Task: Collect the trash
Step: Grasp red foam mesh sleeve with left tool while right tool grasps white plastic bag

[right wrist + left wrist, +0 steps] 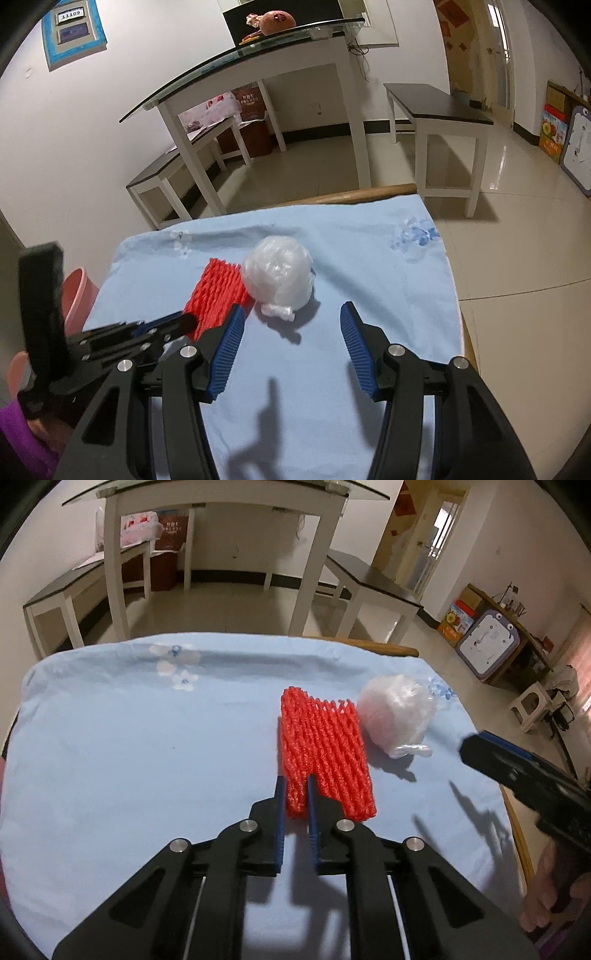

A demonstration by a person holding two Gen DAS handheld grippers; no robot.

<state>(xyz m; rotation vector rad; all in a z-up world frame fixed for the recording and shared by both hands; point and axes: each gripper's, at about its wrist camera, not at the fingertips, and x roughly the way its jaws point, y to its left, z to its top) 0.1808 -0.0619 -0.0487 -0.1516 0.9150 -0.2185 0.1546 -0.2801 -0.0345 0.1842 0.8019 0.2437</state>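
A red foam fruit net point(325, 753) lies on the light blue cloth point(129, 757), right of the middle. My left gripper point(296, 787) is shut on the net's near left corner, which is pinched between the blue pads. A crumpled clear plastic bag point(397, 710) sits just right of the net, touching it. In the right wrist view the bag point(279, 273) lies just ahead of my right gripper point(292, 310), which stands open; only the bag's knotted tail reaches between the fingertips, untouched. The net point(218, 295) and the left gripper point(186, 322) show at the left there.
A pink basin point(79, 291) stands below the cloth's left edge. The wooden table edge point(388, 648) shows beyond the cloth. Further back are a white glass-topped table point(258, 62) and dark-topped benches point(439, 103) on a tiled floor. A hand point(546, 897) holds the right gripper's handle.
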